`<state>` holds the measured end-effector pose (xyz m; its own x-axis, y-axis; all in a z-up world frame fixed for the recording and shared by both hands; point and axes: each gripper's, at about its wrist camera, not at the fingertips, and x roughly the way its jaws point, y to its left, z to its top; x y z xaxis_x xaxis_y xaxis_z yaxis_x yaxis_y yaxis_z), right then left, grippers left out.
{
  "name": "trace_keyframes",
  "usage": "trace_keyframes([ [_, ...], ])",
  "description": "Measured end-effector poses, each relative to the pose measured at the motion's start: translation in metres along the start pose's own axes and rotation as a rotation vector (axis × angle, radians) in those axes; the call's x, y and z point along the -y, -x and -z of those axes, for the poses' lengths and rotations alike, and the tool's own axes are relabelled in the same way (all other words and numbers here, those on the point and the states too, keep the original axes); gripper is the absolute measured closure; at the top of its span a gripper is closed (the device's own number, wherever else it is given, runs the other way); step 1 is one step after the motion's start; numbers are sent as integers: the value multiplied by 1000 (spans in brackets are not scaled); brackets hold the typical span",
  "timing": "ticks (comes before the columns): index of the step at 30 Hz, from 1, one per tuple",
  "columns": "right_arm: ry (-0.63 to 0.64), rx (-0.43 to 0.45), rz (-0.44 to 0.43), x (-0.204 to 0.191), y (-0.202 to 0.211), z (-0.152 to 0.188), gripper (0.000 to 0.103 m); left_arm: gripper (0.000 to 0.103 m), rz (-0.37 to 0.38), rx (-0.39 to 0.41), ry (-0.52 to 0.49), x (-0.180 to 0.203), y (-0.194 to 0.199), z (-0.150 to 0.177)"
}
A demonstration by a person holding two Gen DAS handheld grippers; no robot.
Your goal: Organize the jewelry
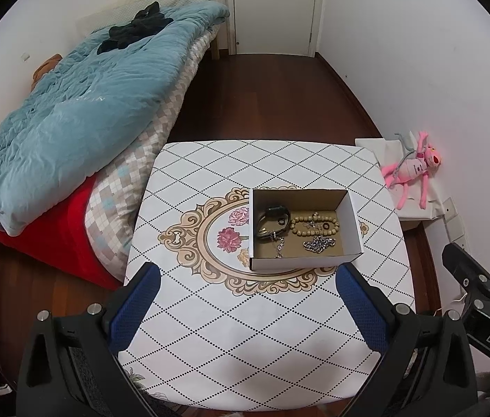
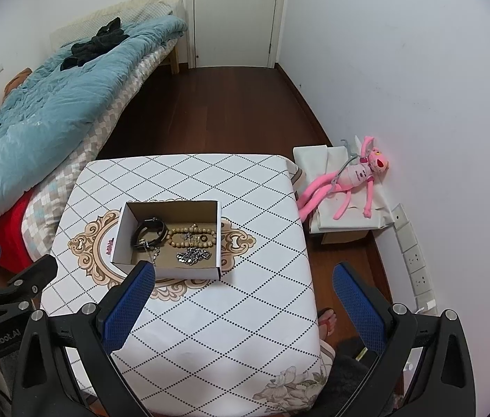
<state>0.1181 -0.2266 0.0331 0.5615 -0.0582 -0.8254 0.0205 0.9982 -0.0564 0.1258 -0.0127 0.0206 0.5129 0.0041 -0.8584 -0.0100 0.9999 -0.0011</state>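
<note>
A small open cardboard box [image 1: 300, 263] [image 2: 182, 272] stands on the table [image 1: 245, 330] [image 2: 245, 312]. In it lie a black watch [image 1: 272, 220] [image 2: 149, 231], a wooden bead bracelet [image 1: 314, 226] [image 2: 191, 235], a silver chain [image 1: 318, 243] [image 2: 193, 255] and small rings. My left gripper [image 1: 248, 278] is open and empty, held above the table in front of the box. My right gripper [image 2: 243, 278] is open and empty, to the right of the box.
The table has a white diamond-pattern cloth. A bed with a blue quilt [image 1: 78, 111] [image 2: 36, 111] stands to the left. A pink plush toy [image 1: 415, 170] [image 2: 349, 180] lies on a white box by the right wall. A door [image 1: 272, 7] is at the back.
</note>
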Motion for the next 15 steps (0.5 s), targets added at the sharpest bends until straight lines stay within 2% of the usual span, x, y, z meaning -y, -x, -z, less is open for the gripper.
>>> trace_keyframes([
  [15,-4,0,-4,0,0,2,0,0,-1,1,0,0,0,0],
])
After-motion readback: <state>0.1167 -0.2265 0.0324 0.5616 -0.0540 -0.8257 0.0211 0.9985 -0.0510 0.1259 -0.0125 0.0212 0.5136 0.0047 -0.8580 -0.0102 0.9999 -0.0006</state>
